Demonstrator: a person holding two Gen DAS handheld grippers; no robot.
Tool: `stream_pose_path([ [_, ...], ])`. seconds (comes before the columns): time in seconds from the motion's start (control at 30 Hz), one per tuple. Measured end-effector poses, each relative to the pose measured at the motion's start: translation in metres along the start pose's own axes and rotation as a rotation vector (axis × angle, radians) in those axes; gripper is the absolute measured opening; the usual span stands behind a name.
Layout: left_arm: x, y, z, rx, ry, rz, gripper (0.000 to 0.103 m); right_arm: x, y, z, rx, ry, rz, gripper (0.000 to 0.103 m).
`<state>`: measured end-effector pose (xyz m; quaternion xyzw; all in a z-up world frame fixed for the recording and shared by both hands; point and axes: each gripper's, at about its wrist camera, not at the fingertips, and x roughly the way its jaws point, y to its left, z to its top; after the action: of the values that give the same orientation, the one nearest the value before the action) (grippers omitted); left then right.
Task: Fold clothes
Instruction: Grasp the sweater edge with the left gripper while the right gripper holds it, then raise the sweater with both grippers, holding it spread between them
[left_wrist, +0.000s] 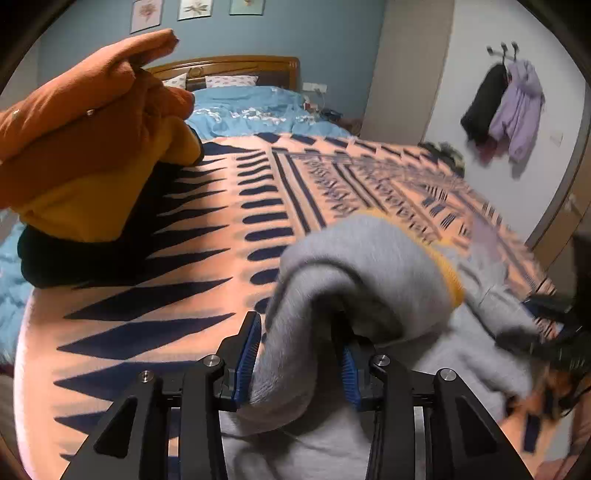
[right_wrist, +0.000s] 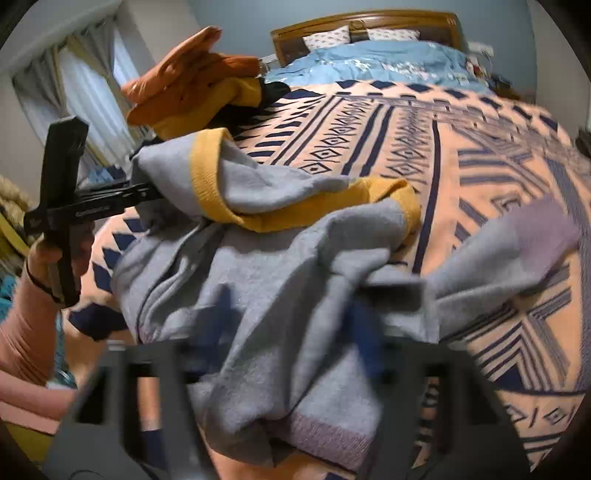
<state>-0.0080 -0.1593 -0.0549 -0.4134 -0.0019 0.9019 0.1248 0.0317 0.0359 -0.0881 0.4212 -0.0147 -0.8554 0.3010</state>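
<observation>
A grey sweatshirt with yellow trim (left_wrist: 351, 266) lies bunched on the patterned orange and navy bedspread (left_wrist: 184, 229). My left gripper (left_wrist: 299, 354) is shut on a thick fold of the grey sweatshirt between its blue pads. In the right wrist view the sweatshirt (right_wrist: 266, 258) spreads across the near edge of the bed, yellow collar and cuffs up. My right gripper (right_wrist: 291, 332) is blurred, with grey cloth draped between and over its fingers; its closure is unclear. The left gripper (right_wrist: 66, 206) shows there at the left, held in a hand.
A stack of folded clothes, orange on yellow on black (left_wrist: 85, 147), sits at the bed's left side and also shows in the right wrist view (right_wrist: 199, 81). Blue duvet (left_wrist: 255, 110) and wooden headboard lie beyond. Jackets (left_wrist: 502, 107) hang on the right wall.
</observation>
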Motion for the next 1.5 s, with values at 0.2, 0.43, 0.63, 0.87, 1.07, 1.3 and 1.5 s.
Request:
stream_pose_path([
  [0.2, 0.013, 0.003, -0.003, 0.039, 0.024, 0.039, 0.011, -0.054, -0.003, 0.015, -0.061, -0.098, -0.106, 0.007],
  [0.43, -0.03, 0.003, 0.016, 0.005, -0.111, -0.017, 0.007, -0.146, 0.003, 0.046, -0.145, -0.283, -0.297, 0.006],
  [0.63, -0.075, -0.007, 0.029, 0.012, -0.225, -0.065, 0.007, -0.204, 0.013, 0.065, -0.171, -0.45, -0.391, 0.006],
  [0.87, -0.13, -0.011, 0.037, -0.009, -0.351, -0.087, 0.007, -0.245, 0.022, 0.079, -0.178, -0.593, -0.451, 0.006],
  [1.07, -0.177, -0.013, 0.044, -0.028, -0.458, -0.107, 0.007, -0.285, 0.04, 0.068, -0.206, -0.695, -0.44, 0.006],
  [1.3, -0.255, -0.027, 0.05, -0.01, -0.599, -0.137, 0.007, -0.333, 0.069, 0.053, -0.253, -0.797, -0.396, 0.006],
  [1.5, -0.315, -0.039, 0.05, 0.019, -0.719, -0.114, 0.007, -0.363, 0.082, 0.054, -0.287, -0.855, -0.321, 0.006],
])
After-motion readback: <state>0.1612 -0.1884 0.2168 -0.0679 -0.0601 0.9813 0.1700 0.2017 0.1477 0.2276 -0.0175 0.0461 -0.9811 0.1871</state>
